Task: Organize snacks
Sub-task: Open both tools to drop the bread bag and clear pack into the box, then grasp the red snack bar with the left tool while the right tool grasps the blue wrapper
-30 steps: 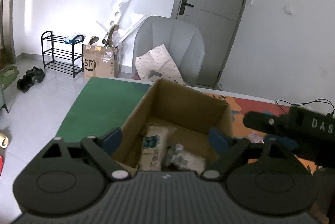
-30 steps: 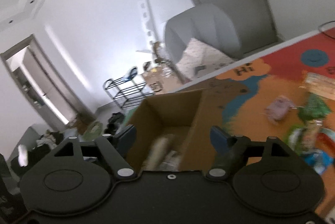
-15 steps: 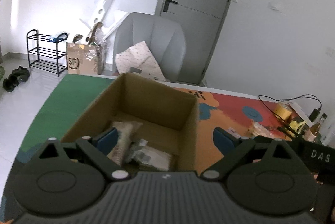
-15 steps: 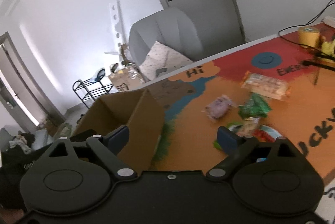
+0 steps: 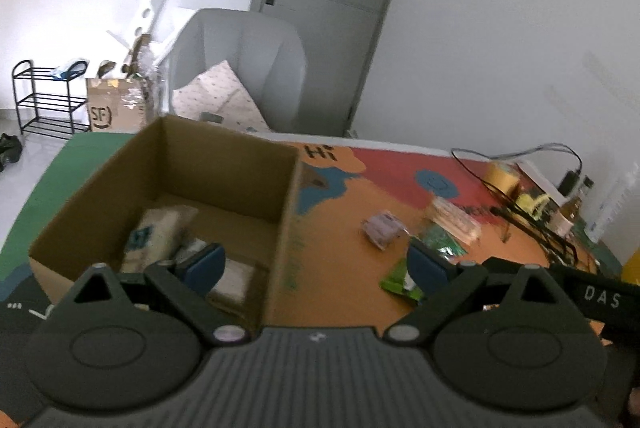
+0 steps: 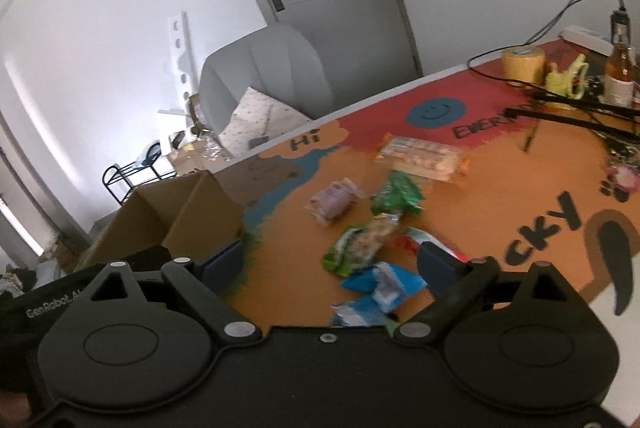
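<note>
With its jaws spread and empty, the right gripper (image 6: 328,262) hovers nearest the blue foil snack packet (image 6: 382,284), just ahead, away from the brown cardboard box (image 6: 200,212) at left.

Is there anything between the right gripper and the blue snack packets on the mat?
Nothing visible. The right gripper has open, empty jaws, and the blue snack packets lie just ahead of them on the mat.

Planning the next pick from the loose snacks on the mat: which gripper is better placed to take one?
Right. The right gripper is open and empty, with the blue packets and green packet just ahead. The left gripper, also open, straddles the box wall.
</note>
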